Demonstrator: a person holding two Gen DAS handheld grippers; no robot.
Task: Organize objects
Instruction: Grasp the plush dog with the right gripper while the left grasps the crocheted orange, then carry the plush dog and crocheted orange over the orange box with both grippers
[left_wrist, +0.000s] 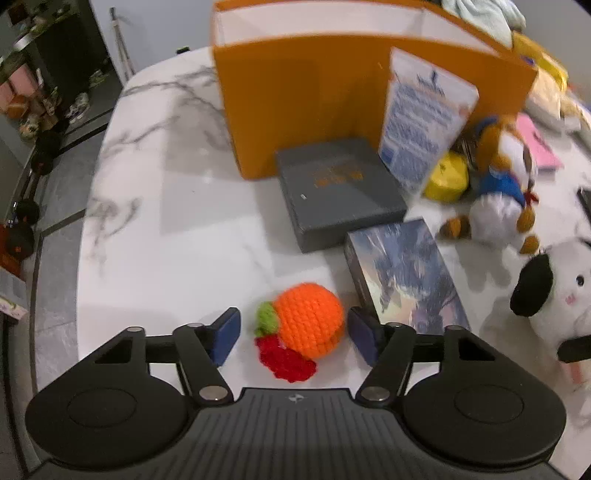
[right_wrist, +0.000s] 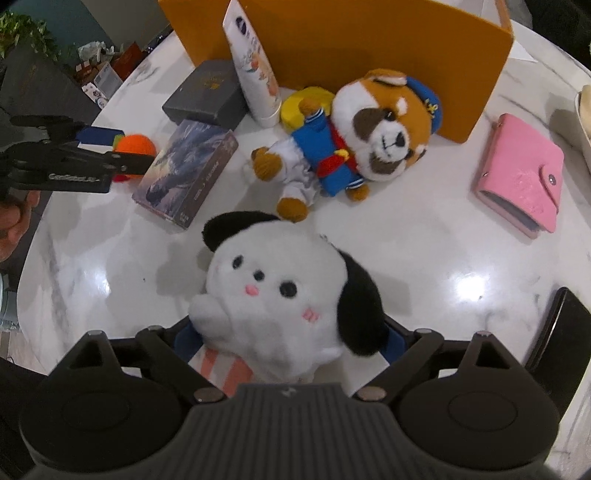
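You are working at a white marble table (left_wrist: 166, 177) with grey veins and a rounded edge; lamps glare on its polish. Grey floor tiles (left_wrist: 59, 206) and dark shelving (left_wrist: 40, 74) lie beyond.

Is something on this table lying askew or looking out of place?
Yes. The lotion tube stands on its cap and leans against the orange box instead of lying flat. The sailor plush lies tipped on its back beside it.

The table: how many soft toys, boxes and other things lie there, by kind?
Soft toys: 3 (white black-eared plush dog, brown sailor plush, orange crocheted fruit)
Flat boxes: 2 (grey box, picture-printed box)
Pink wallet: 1
Total: 6
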